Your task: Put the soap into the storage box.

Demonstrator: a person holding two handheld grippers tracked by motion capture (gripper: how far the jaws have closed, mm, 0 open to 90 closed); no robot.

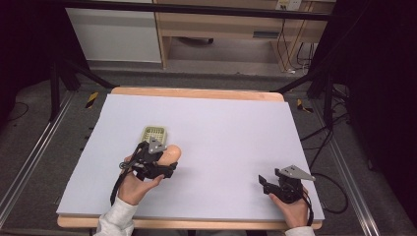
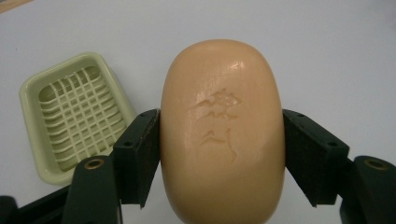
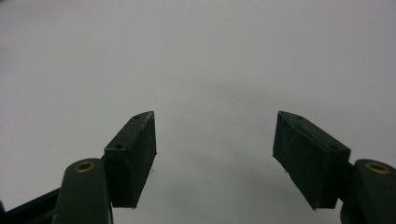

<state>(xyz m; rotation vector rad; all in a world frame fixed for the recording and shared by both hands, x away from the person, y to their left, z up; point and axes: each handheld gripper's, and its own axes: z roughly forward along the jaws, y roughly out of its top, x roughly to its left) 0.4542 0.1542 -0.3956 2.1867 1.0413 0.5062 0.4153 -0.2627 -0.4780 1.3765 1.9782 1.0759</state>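
A: Left gripper, entry: both black jaws are pressing on the flanks of the peach-coloured soap bar, so it is clamping the bar across its width.

B: Confirming from the high view. The left gripper is carrying the soap bar at its tip, over the pale table sheet. Where is the dish sitting?

A: The green soap dish is lying on the sheet just ahead and to the left of the jaws, as the left gripper view is showing it. Grid insert is facing up, nothing in it. The bar is not touching the dish.

B: In the high view the soap dish is lying just beyond the gripper. Right gripper?

A: Its jaws are standing apart, with bare sheet between them. The right gripper is resting near the front edge, well apart from bar and dish.
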